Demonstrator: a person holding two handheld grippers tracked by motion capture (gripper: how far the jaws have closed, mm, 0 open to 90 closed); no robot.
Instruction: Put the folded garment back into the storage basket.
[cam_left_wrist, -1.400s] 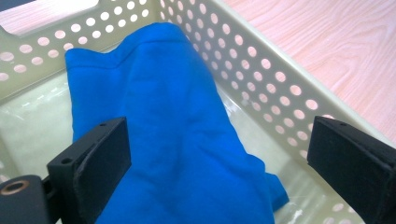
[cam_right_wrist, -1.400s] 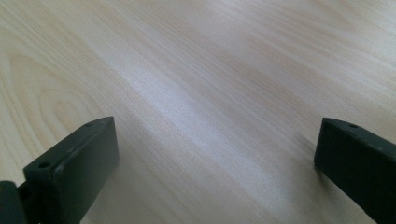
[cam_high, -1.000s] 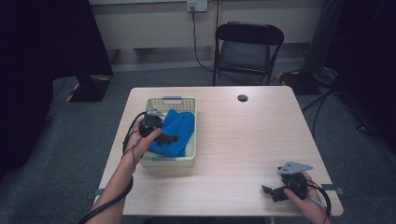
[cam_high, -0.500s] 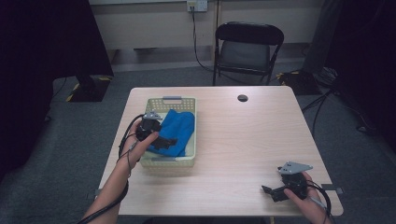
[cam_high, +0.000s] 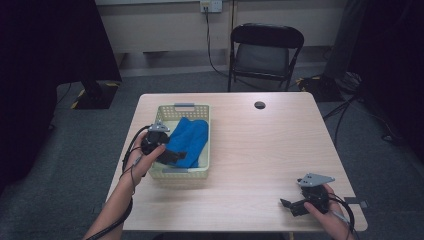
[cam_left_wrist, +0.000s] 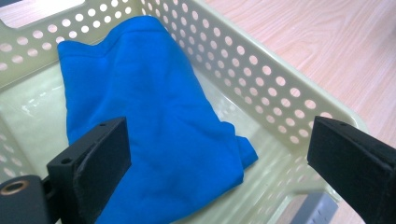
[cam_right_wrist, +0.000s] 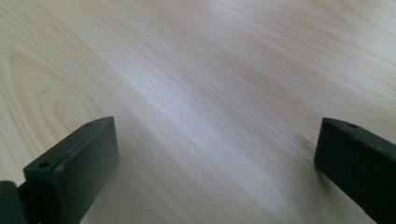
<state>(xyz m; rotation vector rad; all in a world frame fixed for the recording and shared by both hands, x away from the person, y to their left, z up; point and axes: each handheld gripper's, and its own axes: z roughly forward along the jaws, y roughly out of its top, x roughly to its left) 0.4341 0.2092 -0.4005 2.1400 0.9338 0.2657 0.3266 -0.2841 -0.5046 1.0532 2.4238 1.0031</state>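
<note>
Left tongs (cam_high: 170, 156): over the near left part of the basket, jaws wide apart and holding nothing, pointing across toward the basket's right wall
Left tongs, own view (cam_left_wrist: 219, 163): one jaw sits over the cloth's near left edge, the other hangs out past the basket's right rim; whether either touches the cloth, can't tell
Blue cloth (cam_high: 190, 140): folded, lying inside the basket, stretching from near the far end down to the near end, along the right wall
Blue cloth, close up (cam_left_wrist: 154, 112): a folded corner points at the near right of the basket floor, right between the two open jaws
Basket (cam_high: 206, 131): pale, perforated, on the left half of the desk, a grey handle at its far end
Basket wall (cam_left_wrist: 261, 79): rows of round holes, wood of the desk just beyond it
Right tongs (cam_high: 290, 206): low at the near right corner of the desk, well apart from basket and cloth, jaws spread
Right tongs, own view (cam_right_wrist: 215, 163): open and empty, bare wood grain between the jaws
Desk (cam_high: 270, 145): light wood, a small dark round hole near the far edge
Chair (cam_high: 267, 47): black, folding, behind the desk
</note>
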